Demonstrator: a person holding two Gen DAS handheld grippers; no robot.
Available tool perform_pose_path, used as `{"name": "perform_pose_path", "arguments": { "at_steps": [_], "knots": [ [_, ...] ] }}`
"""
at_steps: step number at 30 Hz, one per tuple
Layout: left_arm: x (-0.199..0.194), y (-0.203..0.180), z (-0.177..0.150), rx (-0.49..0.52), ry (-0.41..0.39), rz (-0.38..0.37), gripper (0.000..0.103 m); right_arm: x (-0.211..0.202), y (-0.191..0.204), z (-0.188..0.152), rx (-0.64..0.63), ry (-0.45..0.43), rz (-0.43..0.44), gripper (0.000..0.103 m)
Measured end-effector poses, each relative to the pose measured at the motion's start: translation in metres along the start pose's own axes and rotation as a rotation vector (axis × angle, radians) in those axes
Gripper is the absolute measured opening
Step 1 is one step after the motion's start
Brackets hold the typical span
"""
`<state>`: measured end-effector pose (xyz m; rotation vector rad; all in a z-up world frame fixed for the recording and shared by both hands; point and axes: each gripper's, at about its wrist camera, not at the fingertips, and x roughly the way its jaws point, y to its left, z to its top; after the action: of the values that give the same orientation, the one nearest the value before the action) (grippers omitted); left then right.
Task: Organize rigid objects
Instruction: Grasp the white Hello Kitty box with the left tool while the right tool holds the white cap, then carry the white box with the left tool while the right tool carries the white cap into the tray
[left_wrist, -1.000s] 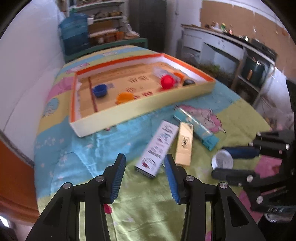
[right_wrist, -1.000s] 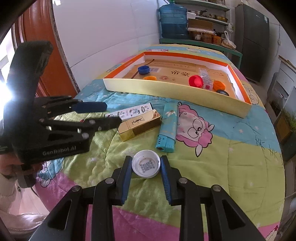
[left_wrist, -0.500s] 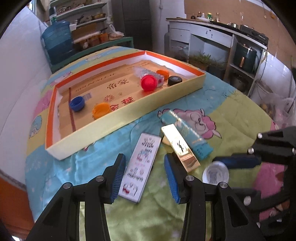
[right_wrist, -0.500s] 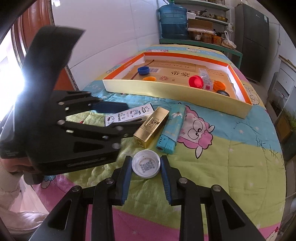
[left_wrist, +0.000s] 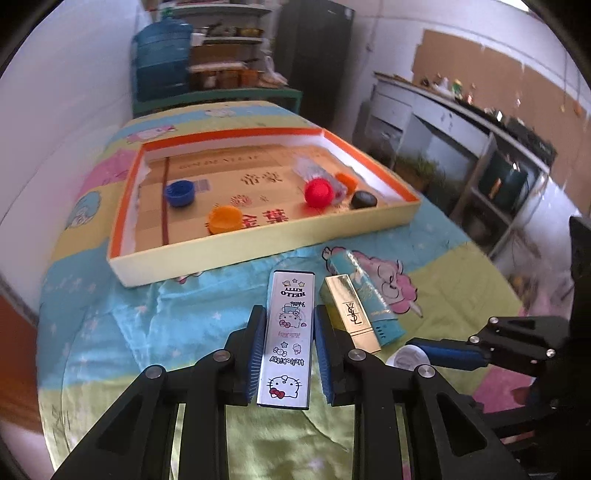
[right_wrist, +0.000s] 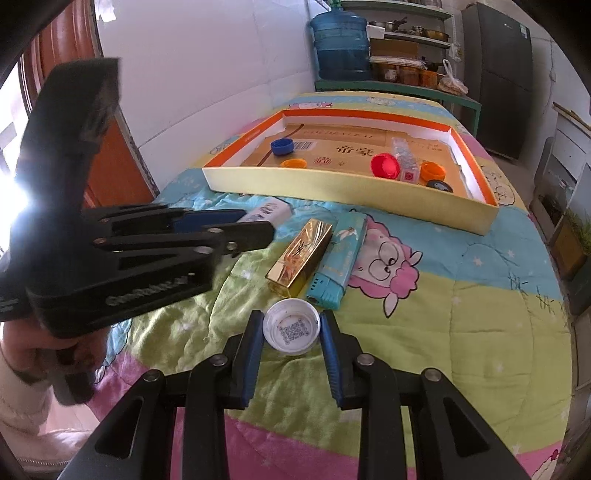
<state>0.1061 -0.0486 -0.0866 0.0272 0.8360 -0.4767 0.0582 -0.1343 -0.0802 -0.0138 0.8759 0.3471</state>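
The left gripper (left_wrist: 289, 355) has just closed onto the white Hello Kitty box (left_wrist: 288, 338), flat on the quilt (left_wrist: 110, 332); the right gripper (right_wrist: 291, 332) still pinches the white cap (right_wrist: 291, 331).

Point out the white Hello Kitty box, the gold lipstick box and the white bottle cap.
White Hello Kitty box (left_wrist: 287, 339): left wrist view, printed top face.
Gold lipstick box (right_wrist: 301, 254): right wrist view, shiny top face.
White bottle cap (right_wrist: 291, 330): right wrist view, inner floor.

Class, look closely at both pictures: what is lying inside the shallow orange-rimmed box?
Inside the box: a blue cap, two orange caps, a red cap, a black cap and a clear plastic piece. The near wall hides part of the floor.
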Motion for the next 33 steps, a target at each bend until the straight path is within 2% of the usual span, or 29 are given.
{"name": "perform_pose_path", "arguments": {
  "at_steps": [7, 22, 33],
  "knots": [
    [-0.028, -0.002, 0.003, -0.050, -0.060, 0.037, 0.026, -0.008, -0.004, 0.007, 0.009, -0.030, -0.004, 0.031],
    [-0.049, 0.012, 0.012, -0.148, -0.108, 0.165, 0.026, -0.024, -0.005, 0.044, -0.036, -0.115, -0.025, 0.031],
    [-0.053, 0.017, 0.020, -0.171, -0.136, 0.175, 0.026, -0.026, -0.007, 0.074, -0.051, -0.167, -0.031, 0.031]
  ]
}}
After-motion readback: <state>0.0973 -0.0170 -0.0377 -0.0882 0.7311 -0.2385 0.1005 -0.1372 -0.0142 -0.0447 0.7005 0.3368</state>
